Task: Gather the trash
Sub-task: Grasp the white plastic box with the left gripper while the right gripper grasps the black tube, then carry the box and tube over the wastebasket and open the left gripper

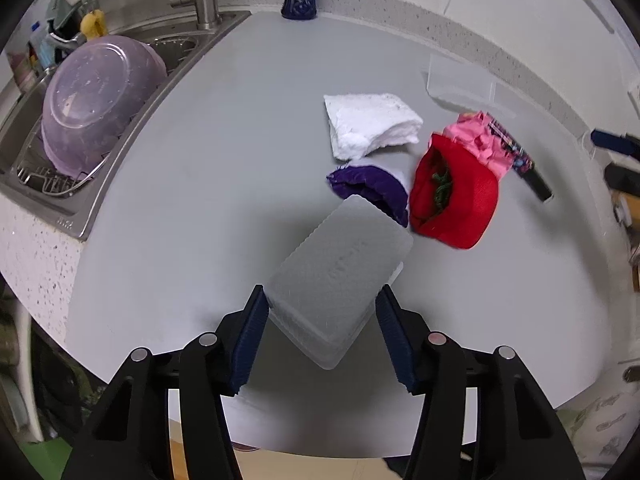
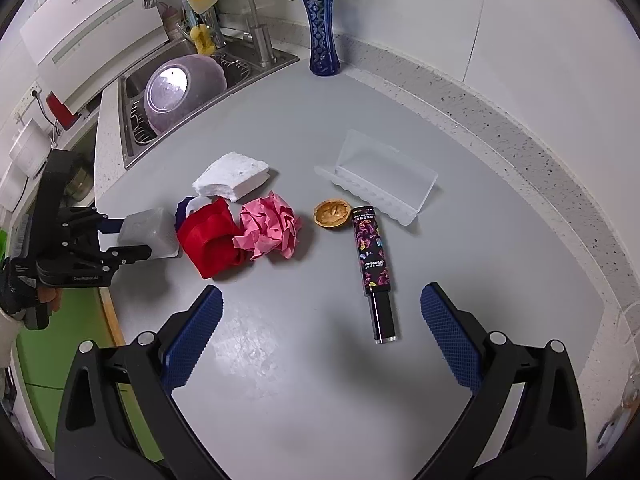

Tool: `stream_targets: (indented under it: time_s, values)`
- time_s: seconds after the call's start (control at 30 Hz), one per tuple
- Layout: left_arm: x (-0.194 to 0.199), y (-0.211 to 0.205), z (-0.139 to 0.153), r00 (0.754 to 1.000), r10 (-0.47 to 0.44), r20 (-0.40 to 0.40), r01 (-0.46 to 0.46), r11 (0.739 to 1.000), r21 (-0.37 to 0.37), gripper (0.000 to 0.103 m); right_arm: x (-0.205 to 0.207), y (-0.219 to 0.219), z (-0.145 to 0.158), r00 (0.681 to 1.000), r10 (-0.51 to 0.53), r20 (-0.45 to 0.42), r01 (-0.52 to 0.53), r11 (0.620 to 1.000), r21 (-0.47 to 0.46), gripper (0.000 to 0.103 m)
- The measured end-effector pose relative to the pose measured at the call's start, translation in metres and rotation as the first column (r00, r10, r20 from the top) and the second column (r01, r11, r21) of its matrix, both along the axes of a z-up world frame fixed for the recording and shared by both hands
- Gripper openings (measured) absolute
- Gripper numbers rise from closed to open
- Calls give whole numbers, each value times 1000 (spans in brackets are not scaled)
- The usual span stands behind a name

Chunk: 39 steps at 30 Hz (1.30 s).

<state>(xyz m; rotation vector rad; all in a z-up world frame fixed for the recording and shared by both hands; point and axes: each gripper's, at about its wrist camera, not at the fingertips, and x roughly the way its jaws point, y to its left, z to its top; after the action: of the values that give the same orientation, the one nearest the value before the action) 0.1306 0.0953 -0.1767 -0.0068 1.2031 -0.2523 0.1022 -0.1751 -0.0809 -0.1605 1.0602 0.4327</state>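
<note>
Left wrist view: the left gripper (image 1: 322,304) clamps the near end of a translucent box (image 1: 340,276), its long axis running away and rightward toward the red cloth (image 1: 460,196), which lies just beyond the box's far corner, beside a purple cloth (image 1: 370,188).

Right wrist view: the right gripper (image 2: 320,320) hangs wide and holds nothing. The tube (image 2: 374,264), well right of the red cloth (image 2: 208,236), lies lengthwise between the fingers, clear end nearest; this gripper seems nearer it.

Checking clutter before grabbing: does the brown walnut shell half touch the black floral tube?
Apart. The right wrist view shows a strip of grey counter between the brown walnut shell half and the black floral tube.
</note>
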Motion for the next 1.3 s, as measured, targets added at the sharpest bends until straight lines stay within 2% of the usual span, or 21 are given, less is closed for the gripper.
stream_targets:
  time_s: [0.17,0.37,0.8,0.83,0.87,1.0,1.07,1.13,1.23,1.3]
  values:
    - [-6,0,7,999,28,19,-27,999,-33,51,1,-1,-2,1000,0,-6,0,1000,5,98]
    - [-11,1,20,998,61,29,-60,998,-33,50,7,-5,-6,1000,-8,-8,8,1000,1,98]
    - [-20,2,57,985,154,73,-152,988,-31,50,52,-4,-53,998,9,-59,-16,994,-109,97]
    - [-20,2,59,984,159,76,-157,987,-34,50,56,-3,-58,998,15,-66,-23,993,-118,94]
    - [-20,1,61,983,163,80,-161,986,-34,50,60,-2,-64,997,22,-75,-32,991,-130,86]
    - [-25,1,67,980,178,87,-175,984,-36,50,68,0,-81,992,42,-117,-60,987,-151,63]
    - [-26,0,68,978,187,89,-185,982,-38,50,71,0,-87,989,50,-137,-72,985,-154,42]
    - [-28,-1,69,977,195,91,-192,981,-40,50,71,0,-90,988,61,-141,-83,985,-150,32]
    - [-31,-4,71,974,205,93,-202,978,-46,50,69,0,-89,990,69,-121,-89,981,-170,23]
    - [-36,-6,73,972,213,98,-209,977,-50,50,66,-2,-86,990,69,-123,-86,986,-142,22]
